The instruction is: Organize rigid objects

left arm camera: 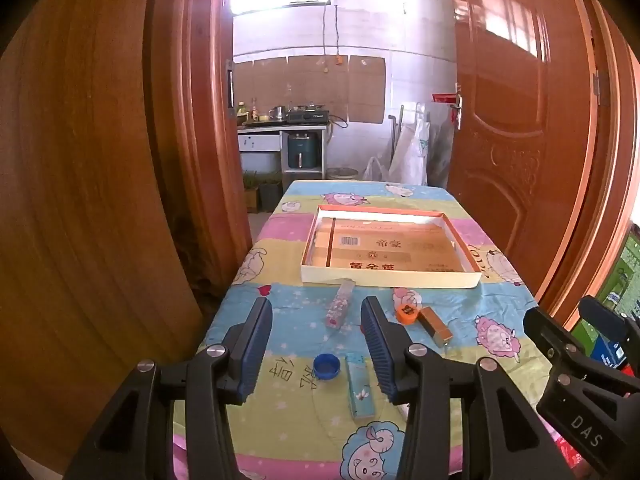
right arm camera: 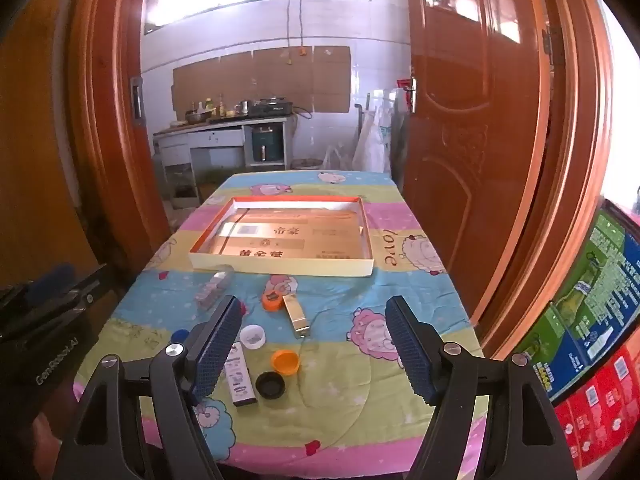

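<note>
Cartoon-print cloth covered the bench (right arm camera: 420, 292), where caps, small boxes and a clear tube (left arm camera: 340, 305) lay scattered just before the shallow tray (left arm camera: 390, 278), both tools, left tool (left arm camera: 316, 344) and right tool (right arm camera: 314, 346), released, seemingly poised to gather them.

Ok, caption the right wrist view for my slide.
Open right gripper hovering over bottle caps and small boxes before an empty shallow tray.
</note>
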A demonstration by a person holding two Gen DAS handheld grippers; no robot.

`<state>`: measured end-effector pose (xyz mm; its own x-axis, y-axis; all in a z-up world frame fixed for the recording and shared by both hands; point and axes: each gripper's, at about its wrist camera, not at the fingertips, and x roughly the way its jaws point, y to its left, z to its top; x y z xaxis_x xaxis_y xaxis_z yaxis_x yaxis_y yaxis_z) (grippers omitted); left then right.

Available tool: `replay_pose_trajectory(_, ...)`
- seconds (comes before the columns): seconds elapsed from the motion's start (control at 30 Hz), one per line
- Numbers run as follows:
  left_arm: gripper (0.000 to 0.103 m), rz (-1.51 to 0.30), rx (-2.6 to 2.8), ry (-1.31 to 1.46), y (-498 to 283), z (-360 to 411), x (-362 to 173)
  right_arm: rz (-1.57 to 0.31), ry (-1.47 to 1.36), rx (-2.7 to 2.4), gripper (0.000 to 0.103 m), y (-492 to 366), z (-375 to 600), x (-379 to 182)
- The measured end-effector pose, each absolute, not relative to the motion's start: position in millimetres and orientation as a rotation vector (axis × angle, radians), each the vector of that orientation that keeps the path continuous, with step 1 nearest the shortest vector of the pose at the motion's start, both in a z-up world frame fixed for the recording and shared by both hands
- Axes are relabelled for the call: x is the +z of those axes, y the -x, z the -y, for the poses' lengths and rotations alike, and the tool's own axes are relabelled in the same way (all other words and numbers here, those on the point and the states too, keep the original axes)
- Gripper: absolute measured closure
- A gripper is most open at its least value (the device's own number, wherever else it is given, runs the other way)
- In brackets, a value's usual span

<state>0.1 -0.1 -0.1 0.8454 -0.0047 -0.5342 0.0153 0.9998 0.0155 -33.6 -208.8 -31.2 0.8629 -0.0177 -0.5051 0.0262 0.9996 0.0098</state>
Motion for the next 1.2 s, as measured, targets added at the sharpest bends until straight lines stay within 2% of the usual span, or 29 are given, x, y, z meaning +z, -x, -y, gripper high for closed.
replay_pose_trajectory(1.2,0.056,-0.553,-0.037,0.004,9,3,3,-0.533,-0.031,-0.006,0.027,40,206,-32)
